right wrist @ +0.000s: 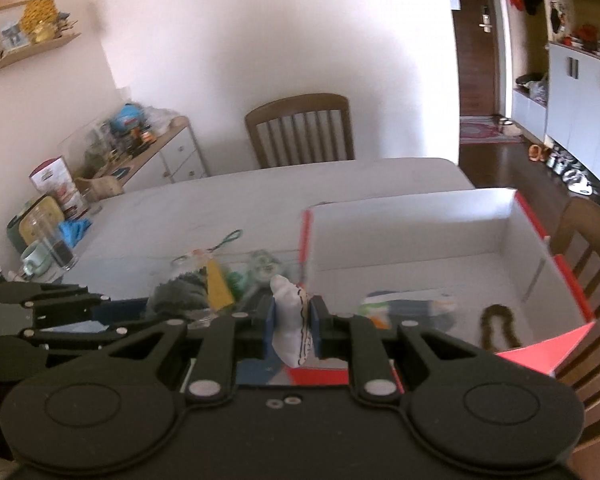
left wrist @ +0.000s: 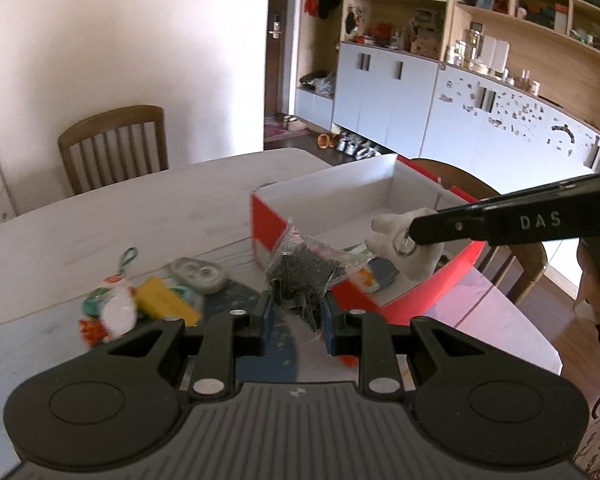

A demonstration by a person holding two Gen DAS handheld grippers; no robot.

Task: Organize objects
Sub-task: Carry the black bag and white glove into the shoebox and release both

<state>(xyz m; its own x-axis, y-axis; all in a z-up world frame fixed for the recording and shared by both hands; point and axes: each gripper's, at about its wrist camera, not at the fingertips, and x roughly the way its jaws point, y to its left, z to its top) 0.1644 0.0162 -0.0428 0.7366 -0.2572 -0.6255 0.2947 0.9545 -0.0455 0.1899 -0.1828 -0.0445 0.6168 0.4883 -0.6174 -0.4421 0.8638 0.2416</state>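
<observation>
A red box with a white inside [left wrist: 412,184] stands on the table; it also shows in the right wrist view [right wrist: 532,232]. My left gripper [left wrist: 297,314] is shut on a clear bag of dark bits [left wrist: 300,276], held in front of the box's near corner. My right gripper [right wrist: 293,320] is shut on a white plush toy [right wrist: 290,320]; in the left wrist view the toy [left wrist: 416,240] hangs over the box with a metal ring. Inside the box lie a flat packet [right wrist: 412,304] and a dark loop [right wrist: 498,326].
Loose items lie on the table left of the box: a yellow pack [left wrist: 166,306], a grey round case [left wrist: 198,274] and a white-orange charm [left wrist: 110,312]. Wooden chairs [right wrist: 300,128] stand around the table. A glass [right wrist: 54,236] and cups stand at the table's left end.
</observation>
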